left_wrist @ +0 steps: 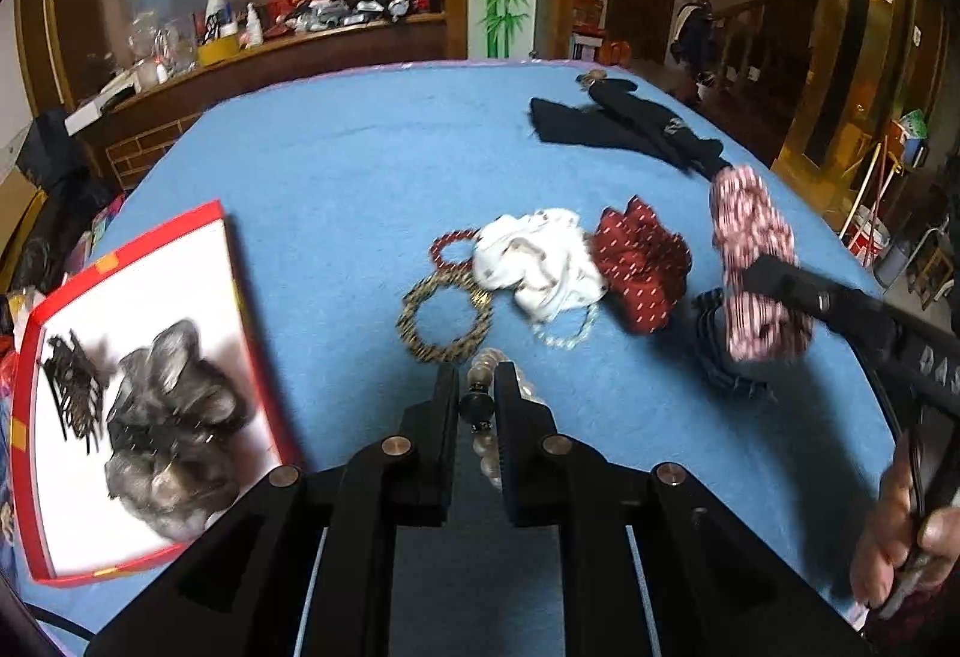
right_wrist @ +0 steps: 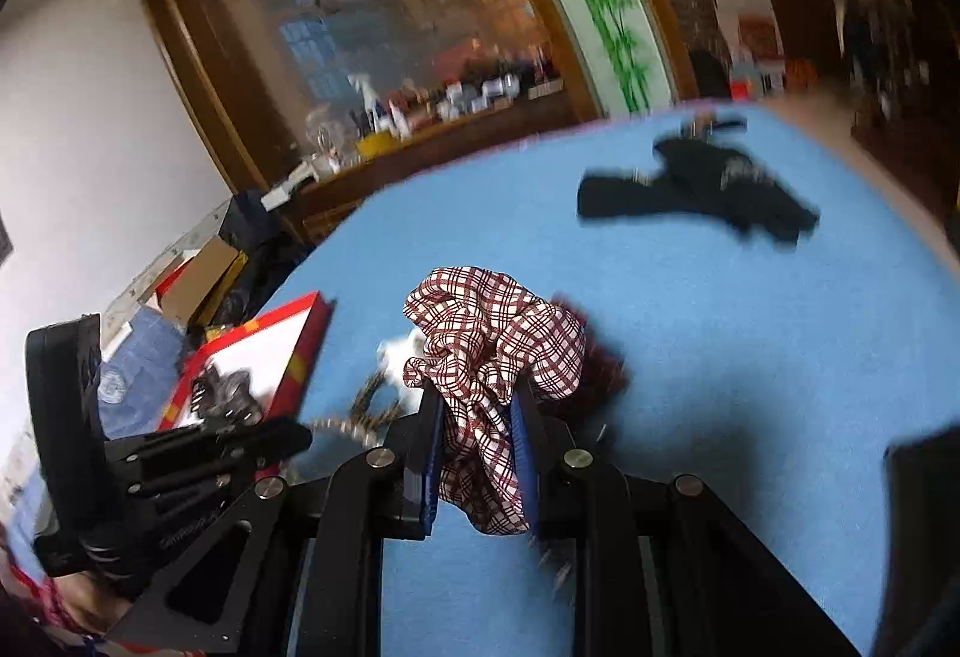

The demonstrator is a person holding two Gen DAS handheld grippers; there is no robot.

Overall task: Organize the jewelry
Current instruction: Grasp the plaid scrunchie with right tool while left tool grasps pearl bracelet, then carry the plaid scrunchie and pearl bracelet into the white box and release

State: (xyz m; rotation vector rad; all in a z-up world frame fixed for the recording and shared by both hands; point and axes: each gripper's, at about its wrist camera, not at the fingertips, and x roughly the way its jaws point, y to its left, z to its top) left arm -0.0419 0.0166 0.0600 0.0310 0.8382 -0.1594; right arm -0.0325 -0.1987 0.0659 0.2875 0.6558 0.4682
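Open blue tabletop (left_wrist: 336, 159) stretches between the red-rimmed box (left_wrist: 231, 261) and the cluster of bracelets and scrunchies (left_wrist: 540, 267) (black cloth (left_wrist: 624, 129) lies well apart, at the far edge), leaving a wide passage.

My left gripper (left_wrist: 474, 405) is matt black plastic with dull metal pivot pins; it pinches a bracelet of glossy, translucent beads (left_wrist: 485, 417). My right gripper (right_wrist: 477, 453) carries glossy blue pads and grips a soft, crumpled checked cloth scrunchie (right_wrist: 492, 357). I read the table cover (left_wrist: 336, 159) as blue felt-like cloth, matt and slightly fuzzy. On the cover: a white cloth scrunchie (left_wrist: 534, 261), a dark red dotted cloth scrunchie (left_wrist: 642, 267), a glossy red bead bracelet (left_wrist: 450, 249). The red-edged box (left_wrist: 138, 387) at the cover's edge looks like smooth cardboard with a white matt inside.
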